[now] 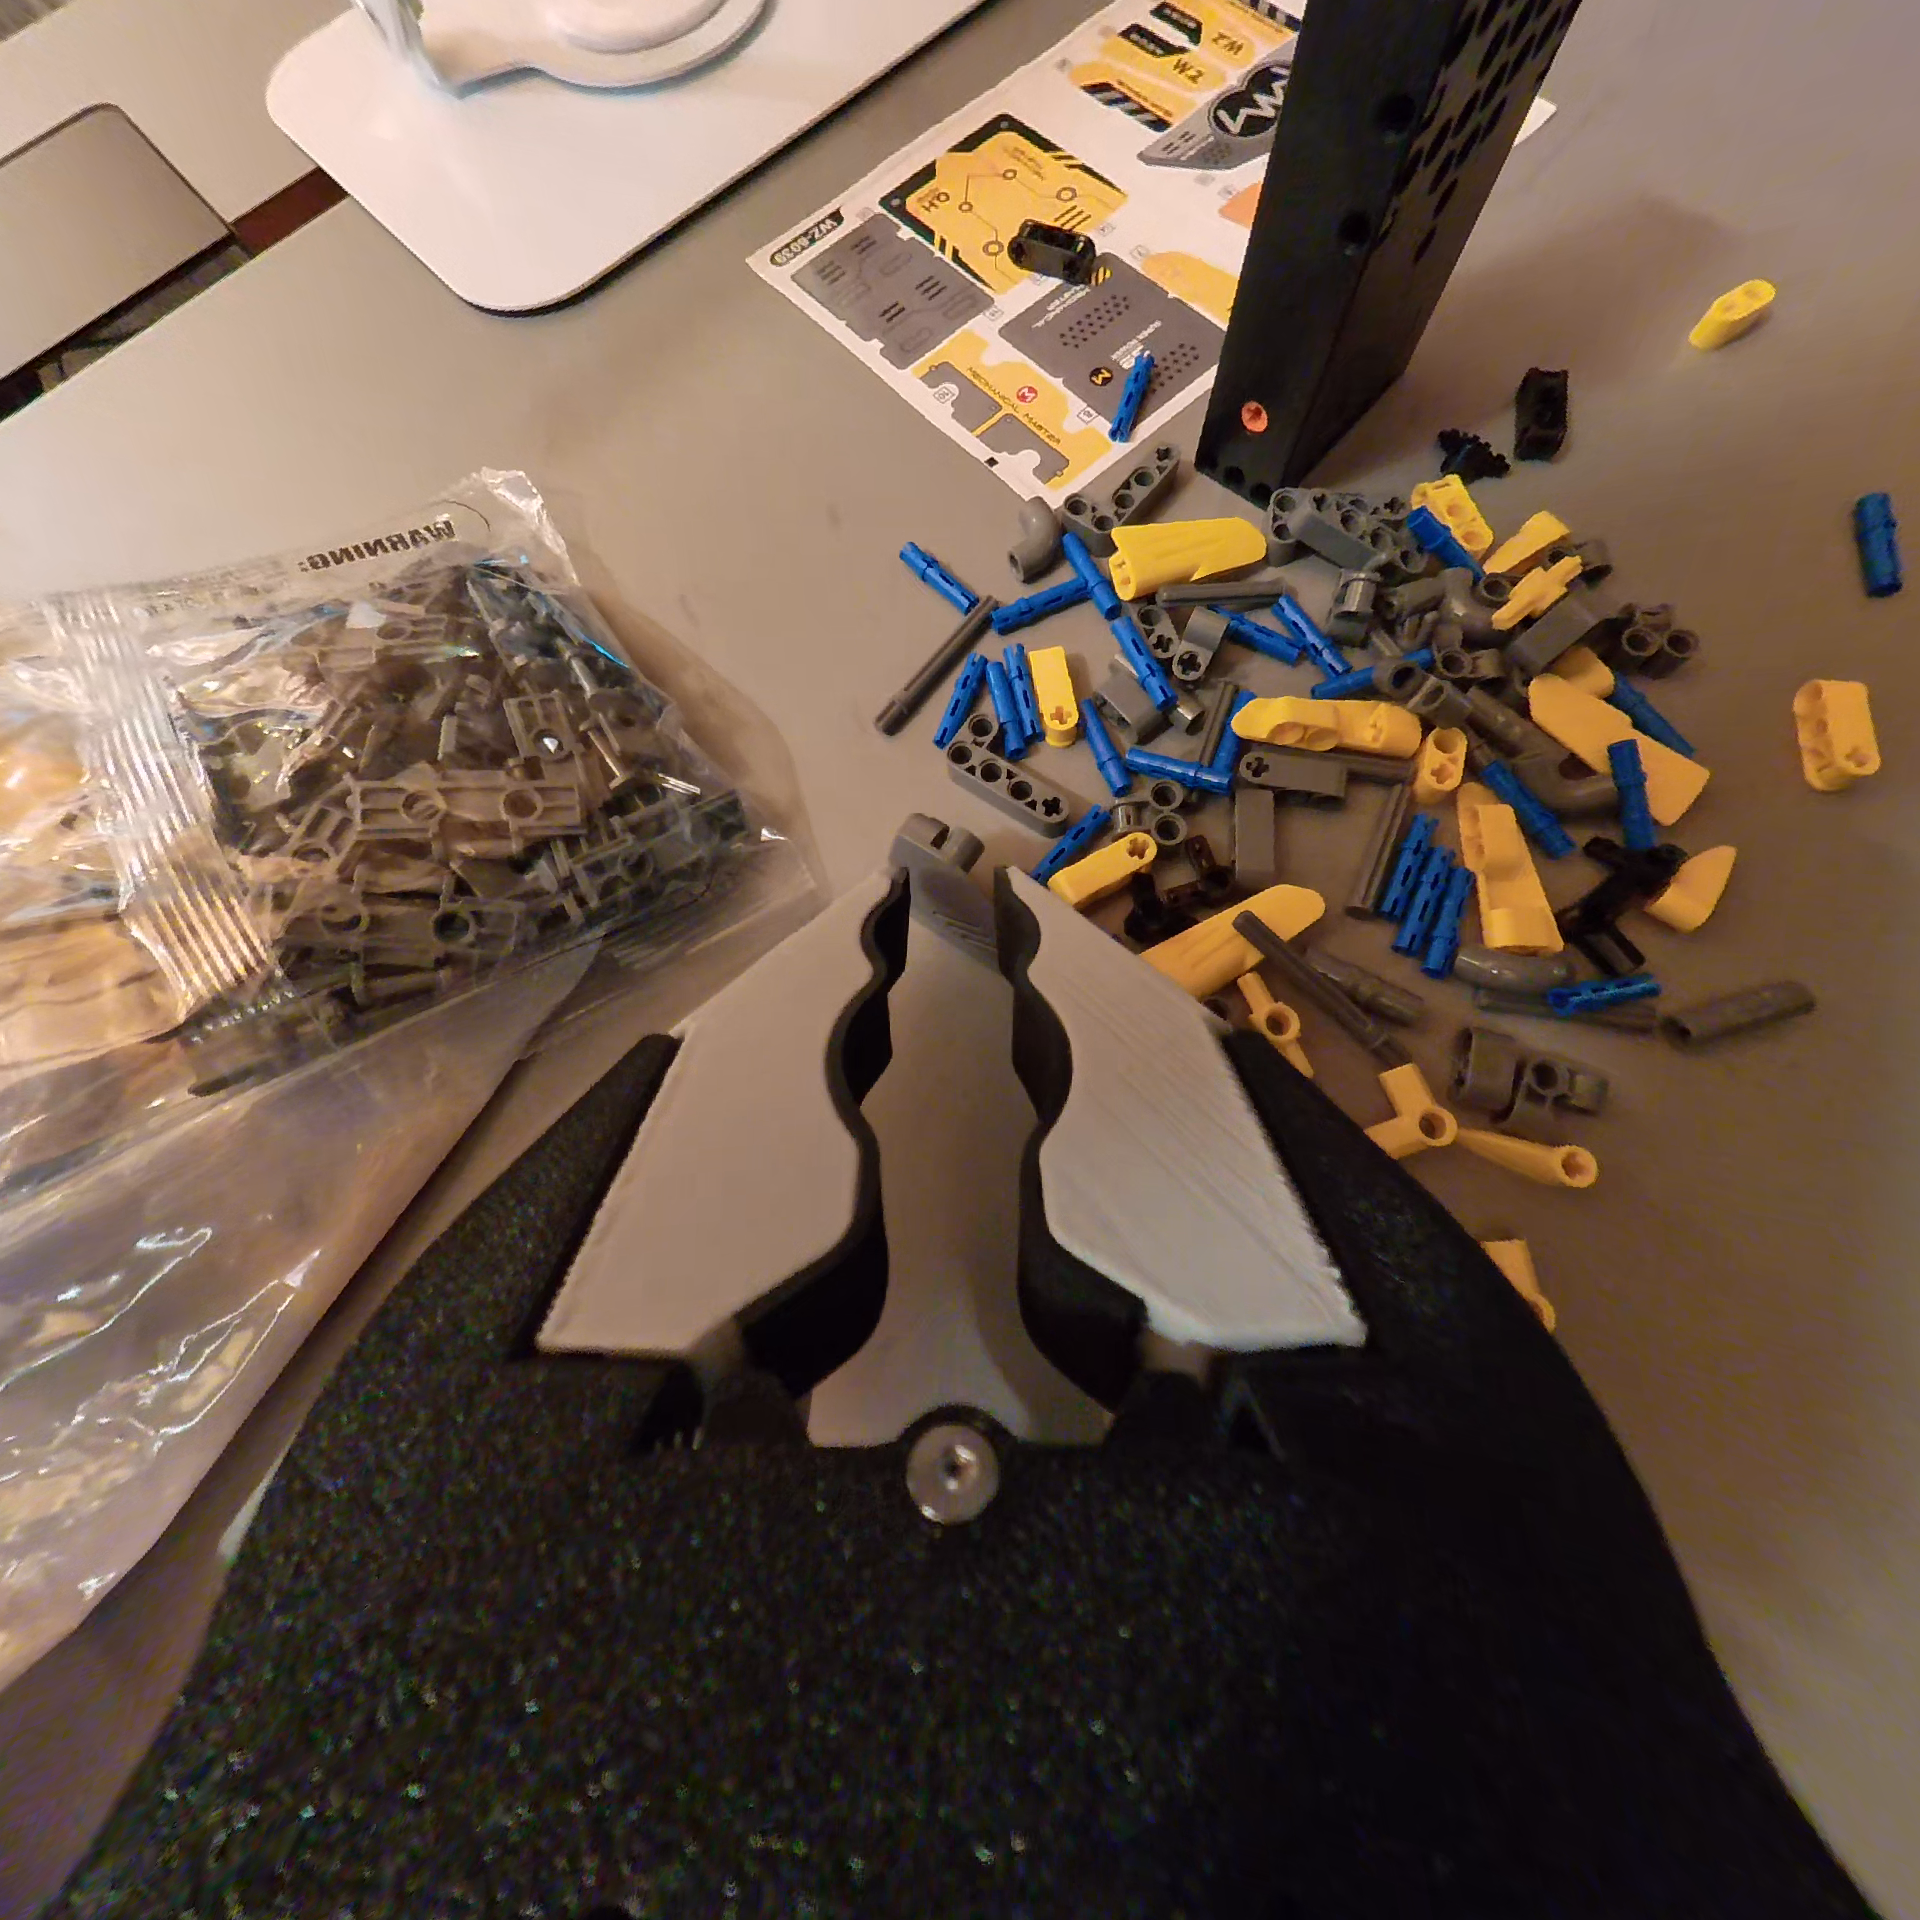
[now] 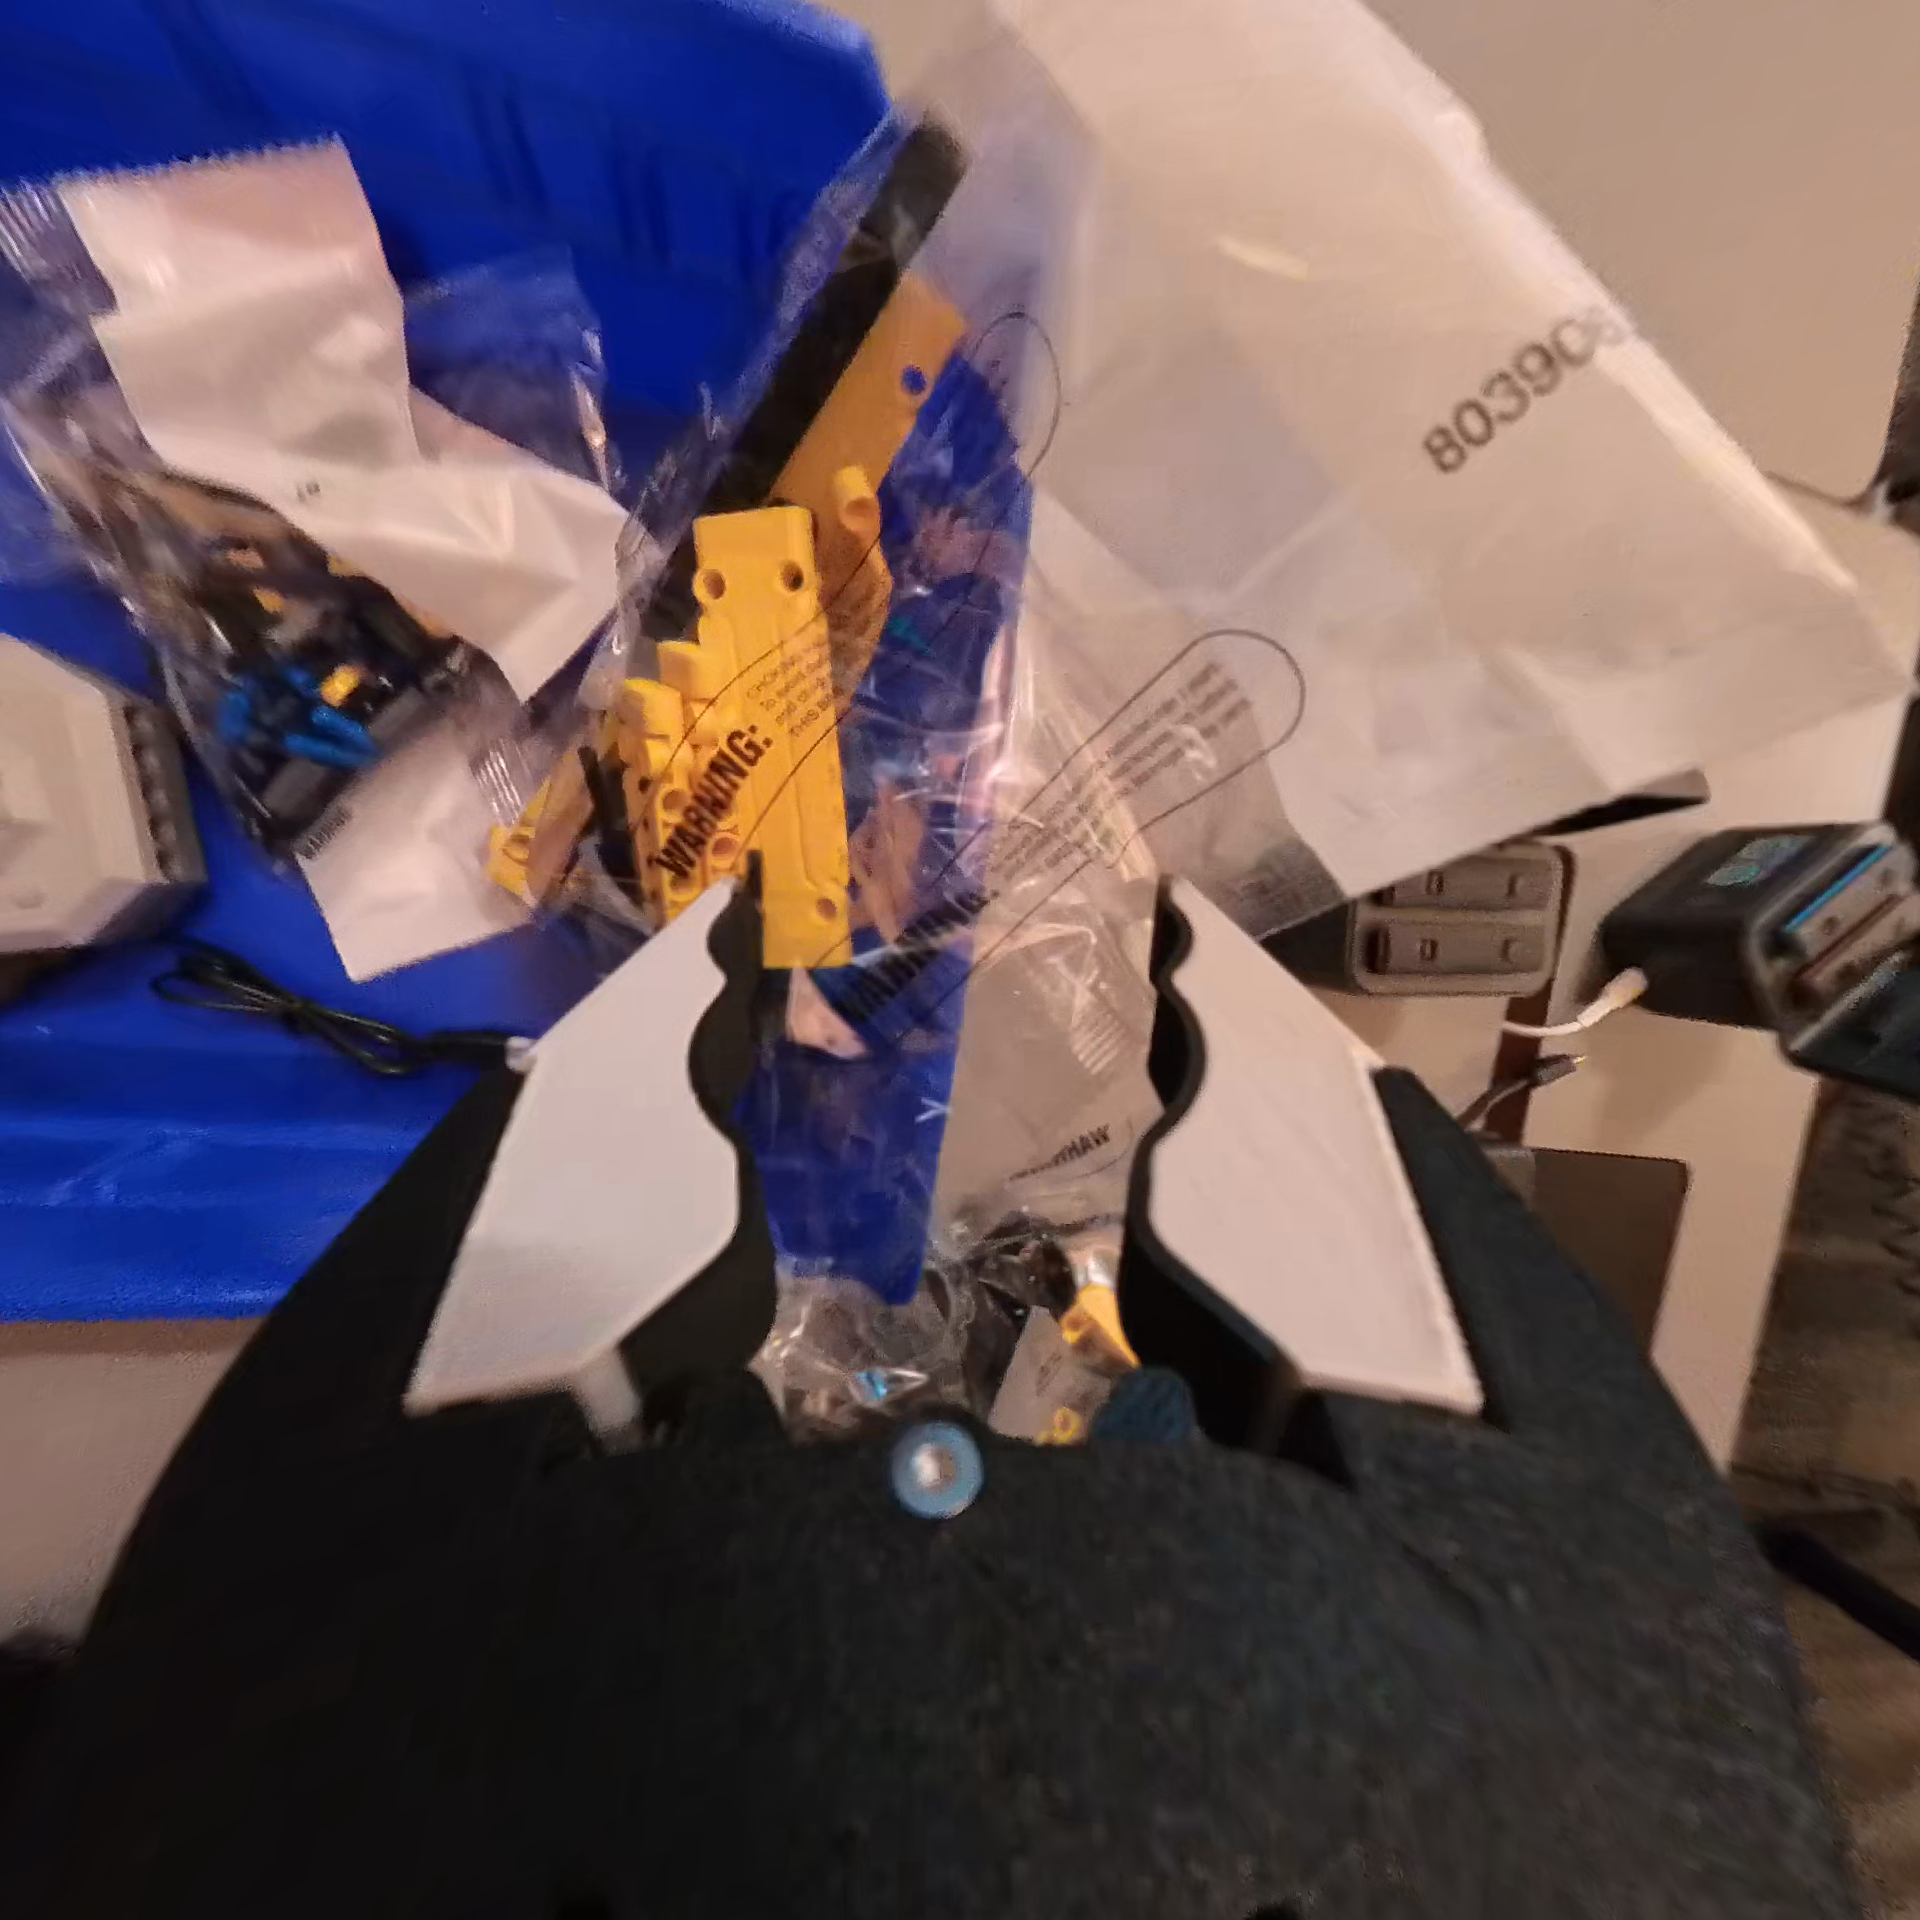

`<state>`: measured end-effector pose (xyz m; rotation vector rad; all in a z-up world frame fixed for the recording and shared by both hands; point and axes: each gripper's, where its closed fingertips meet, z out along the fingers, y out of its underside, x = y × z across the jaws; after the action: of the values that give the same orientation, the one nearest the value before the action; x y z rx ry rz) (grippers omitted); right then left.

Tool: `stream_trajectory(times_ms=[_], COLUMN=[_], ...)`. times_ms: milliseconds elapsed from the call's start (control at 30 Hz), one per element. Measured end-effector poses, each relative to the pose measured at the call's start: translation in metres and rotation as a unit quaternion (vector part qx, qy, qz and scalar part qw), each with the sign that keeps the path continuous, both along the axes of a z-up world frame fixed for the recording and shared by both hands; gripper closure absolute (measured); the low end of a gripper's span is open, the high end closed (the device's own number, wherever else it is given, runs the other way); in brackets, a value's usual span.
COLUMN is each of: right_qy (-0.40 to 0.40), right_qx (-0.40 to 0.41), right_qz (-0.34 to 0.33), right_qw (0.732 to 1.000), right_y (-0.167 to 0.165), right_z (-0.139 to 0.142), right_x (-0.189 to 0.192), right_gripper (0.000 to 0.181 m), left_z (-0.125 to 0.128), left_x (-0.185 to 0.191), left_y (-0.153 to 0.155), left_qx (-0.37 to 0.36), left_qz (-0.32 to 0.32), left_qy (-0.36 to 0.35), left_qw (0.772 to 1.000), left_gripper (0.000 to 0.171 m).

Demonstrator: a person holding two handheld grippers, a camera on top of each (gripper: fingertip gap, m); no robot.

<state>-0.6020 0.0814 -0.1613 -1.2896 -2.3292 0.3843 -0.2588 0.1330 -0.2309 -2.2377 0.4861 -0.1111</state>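
My left gripper (image 1: 948,888) is shut on a small grey building-toy connector (image 1: 940,854), held just above the grey table (image 1: 675,436). To its right lies a loose pile of blue, yellow, grey and black toy parts (image 1: 1382,748). To its left lies a clear bag of grey parts (image 1: 416,790). My right gripper (image 2: 951,914) is open. A clear bag with yellow parts (image 2: 748,727) and an empty clear bag (image 2: 1101,852) hang blurred right in front of its jaws, reaching down between them. I cannot tell whether the fingers touch them.
In the left wrist view, a black perforated block (image 1: 1351,260) stands on a sticker sheet (image 1: 997,312), with a white stand base (image 1: 540,156) at the far left. In the right wrist view, a blue surface (image 2: 208,1143), a white bag (image 2: 1403,364), another parts bag (image 2: 260,582) and a power strip (image 2: 1455,914) show. About 35 cm separates my left fingertips from my right.
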Motion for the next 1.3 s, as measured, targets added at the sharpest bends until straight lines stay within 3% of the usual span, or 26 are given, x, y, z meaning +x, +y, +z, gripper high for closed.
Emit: stream_trajectory(times_ms=[33,100,167,467,700,933,1300], right_qy=[0.003,-0.001,0.0,0.069,0.091,0.084,0.082], right_qx=[0.01,-0.001,-0.044,-0.187,-0.262,-0.37,-0.408], right_qz=[0.011,0.037,0.055,0.058,0.055,0.06,0.082], right_qw=[1.0,0.999,0.998,0.978,0.959,0.923,0.906], right_y=[-0.001,-0.01,-0.022,-0.05,-0.06,-0.076,-0.084], right_z=[0.0,0.005,0.016,0.088,0.119,0.14,0.149], right_x=[-0.001,0.0,0.0,-0.003,0.004,0.015,0.029], right_gripper=[0.111,0.157,0.178,0.181,0.181,0.181,0.181], left_z=[0.0,0.0,0.001,-0.002,-0.003,-0.002,-0.002], left_x=[0.0,0.0,0.0,0.0,0.0,0.001,0.001], left_y=[0.0,0.0,0.0,-0.001,-0.001,-0.001,-0.001], left_qx=[0.0,0.001,0.001,-0.005,-0.006,-0.006,-0.005], left_qz=[0.0,-0.001,-0.001,-0.002,-0.003,-0.003,-0.003], left_qy=[0.0,-0.001,-0.002,0.0,0.001,0.001,0.001], left_qw=[1.0,1.0,1.0,1.0,1.0,1.0,1.0], left_gripper=[0.156,0.156,0.156,0.156,0.156,0.156,0.156])
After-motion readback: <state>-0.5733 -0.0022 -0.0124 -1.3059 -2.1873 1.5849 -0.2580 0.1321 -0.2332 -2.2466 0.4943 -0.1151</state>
